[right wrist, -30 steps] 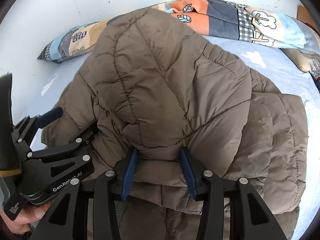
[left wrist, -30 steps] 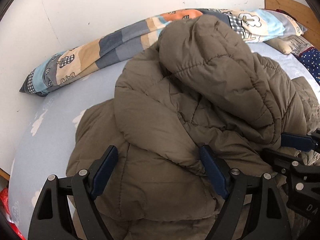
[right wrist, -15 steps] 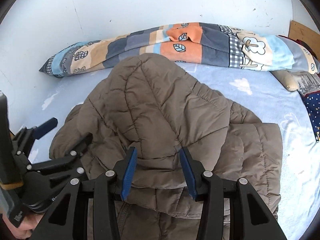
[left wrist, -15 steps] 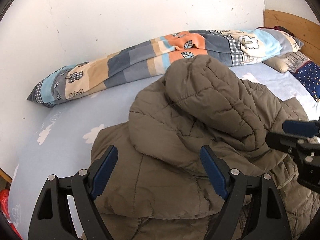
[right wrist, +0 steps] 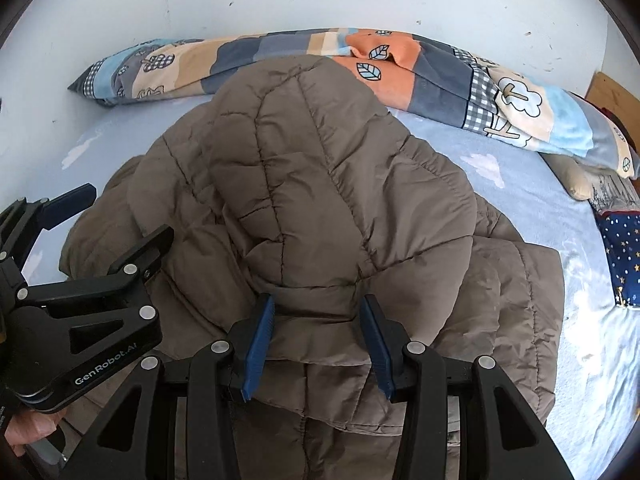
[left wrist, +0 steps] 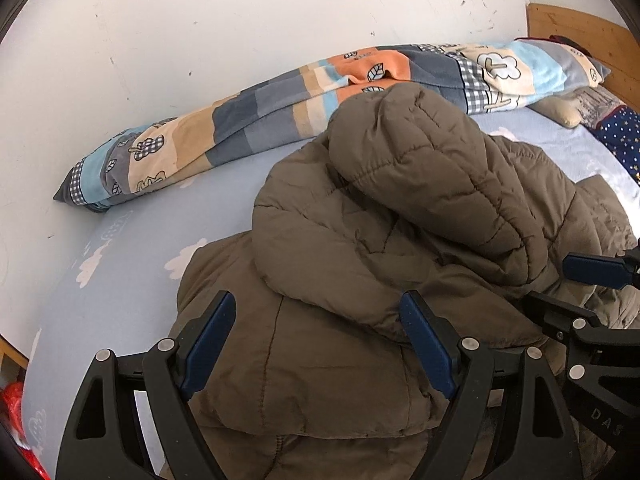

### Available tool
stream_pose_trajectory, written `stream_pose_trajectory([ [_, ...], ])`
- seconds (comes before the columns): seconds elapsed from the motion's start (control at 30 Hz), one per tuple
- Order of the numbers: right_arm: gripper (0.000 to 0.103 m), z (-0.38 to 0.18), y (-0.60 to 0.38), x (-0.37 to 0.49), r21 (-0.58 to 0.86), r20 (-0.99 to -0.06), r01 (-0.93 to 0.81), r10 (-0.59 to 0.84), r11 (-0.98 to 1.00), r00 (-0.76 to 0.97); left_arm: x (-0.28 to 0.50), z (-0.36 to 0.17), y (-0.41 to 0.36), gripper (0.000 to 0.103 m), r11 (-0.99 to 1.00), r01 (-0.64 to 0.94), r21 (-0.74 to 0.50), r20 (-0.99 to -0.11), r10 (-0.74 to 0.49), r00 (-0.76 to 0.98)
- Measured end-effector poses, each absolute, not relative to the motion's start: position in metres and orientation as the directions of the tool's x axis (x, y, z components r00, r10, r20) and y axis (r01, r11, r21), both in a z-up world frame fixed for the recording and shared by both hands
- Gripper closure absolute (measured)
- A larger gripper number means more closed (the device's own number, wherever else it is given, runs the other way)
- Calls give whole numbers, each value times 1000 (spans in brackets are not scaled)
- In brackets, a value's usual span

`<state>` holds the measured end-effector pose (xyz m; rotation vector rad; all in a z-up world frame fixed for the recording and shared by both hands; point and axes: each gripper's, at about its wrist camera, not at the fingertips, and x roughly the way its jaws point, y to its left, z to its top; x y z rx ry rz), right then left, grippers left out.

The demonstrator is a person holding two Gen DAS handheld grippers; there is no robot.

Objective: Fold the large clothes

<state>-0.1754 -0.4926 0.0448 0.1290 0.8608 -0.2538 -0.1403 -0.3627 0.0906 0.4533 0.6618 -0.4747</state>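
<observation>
Jacket (right wrist: 320, 200), brown quilted, lies bunched on the bed (right wrist: 520, 184), filling centre frame in both views; its hood rises toward the upper centre. Right hand-held gripper (right wrist: 316, 344) sits at lower centre, half-open, padded collar fabric between the fingers; actual clamping unclear. Left hand-held gripper (left wrist: 320, 344) wide open over the lower-left bulk, holding nothing. Judgement: right is nearer the hood; long axis runs away from both. Patchwork blanket (left wrist: 280, 104) lies beyond, against the wall.

Jacket (left wrist: 360, 264) on bed (left wrist: 132, 264), blanket (left wrist: 248, 120) behind, against wall (left wrist: 240, 20).
</observation>
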Motion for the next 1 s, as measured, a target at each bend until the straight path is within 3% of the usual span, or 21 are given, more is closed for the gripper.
stream_pose_trajectory([
  [0.47, 55, 34, -487, -169, -32, -784, 261, -187, 965, 593, -140, 82, -365, 19, 783, 561, 269, -685, -254, 683],
  [1.0, 55, 53, -471, -176, -96, -749, 247, -233, 964, 620, -136, 107, -348, 20, 822, 516, 239, -625, -276, 730],
])
